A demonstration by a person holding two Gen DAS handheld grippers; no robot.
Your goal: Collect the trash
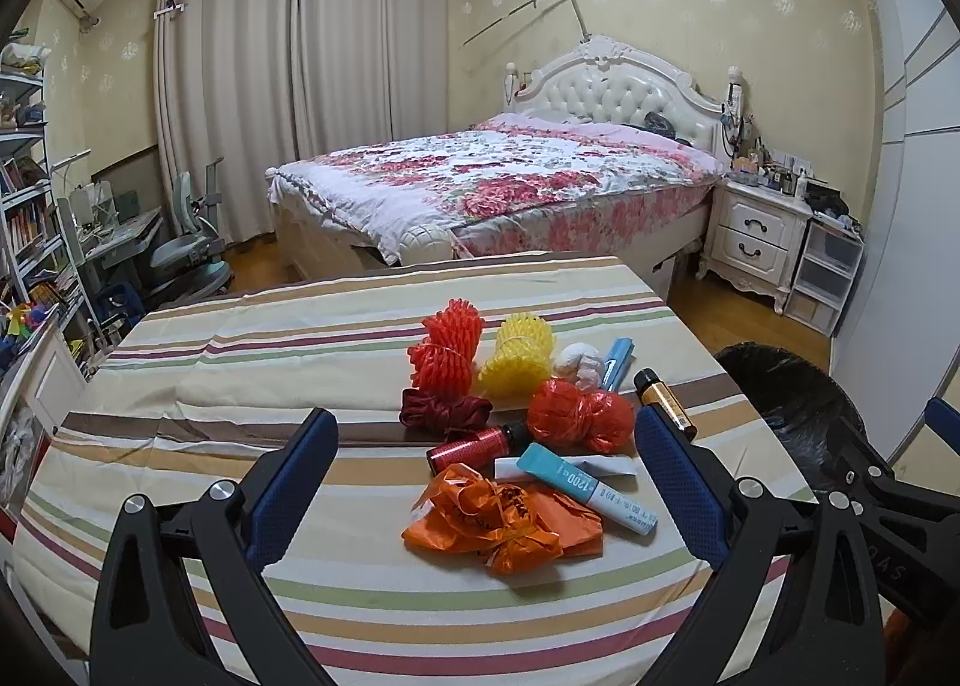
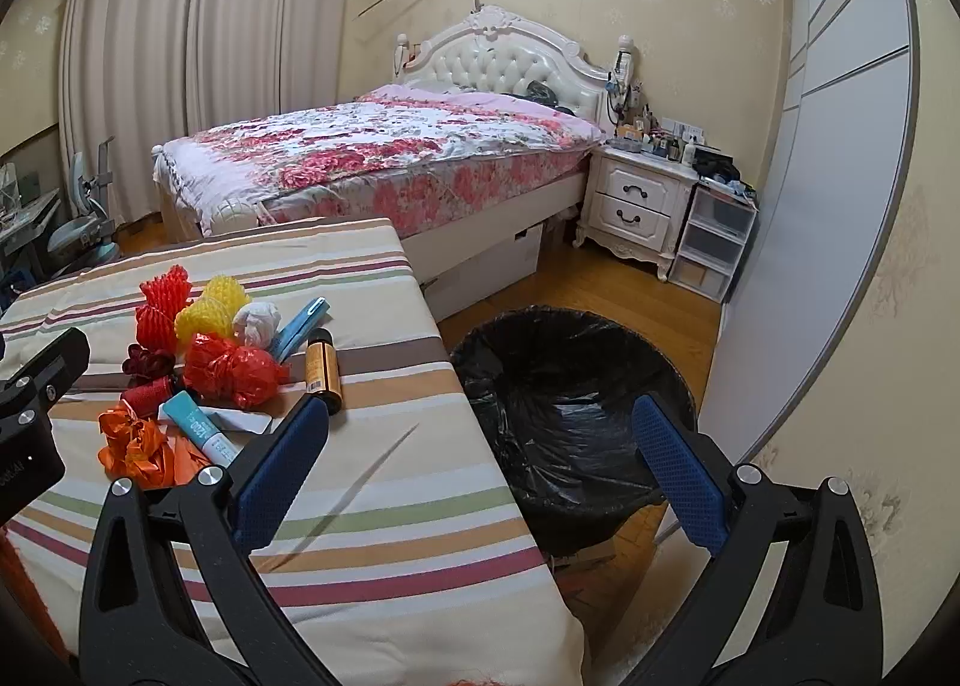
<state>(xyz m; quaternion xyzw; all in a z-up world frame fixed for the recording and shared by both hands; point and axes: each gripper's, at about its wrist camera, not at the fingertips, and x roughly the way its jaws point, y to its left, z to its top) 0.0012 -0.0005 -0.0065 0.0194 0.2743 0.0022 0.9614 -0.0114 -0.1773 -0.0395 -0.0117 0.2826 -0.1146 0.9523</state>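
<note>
While both grippers hang wide open and empty above the near edge of the striped table, nothing has yet been picked up, so the step in hand looks like choosing a first piece of trash. The left gripper points down over the pile, its blue pads standing either side of the nearest items without touching them. The right gripper sits further right, with one finger over the table and the other over the bin, which stands on the floor just beside the table's right edge, lined with a black bag and open at the top.

To do this well, I would take the nearest loose piece first: the orange bag, crumpled and knotted, lies closest to the left gripper. It is soft, so closing on its bunched middle should hold better than pinching a thin edge. The blue tube rests just beside it and could be dragged along if the jaws come down carelessly.

Behind these lie a small red bottle, a red bag, red netting, yellow netting, a white paper ball and a brown bottle at the far right of the pile.
</note>
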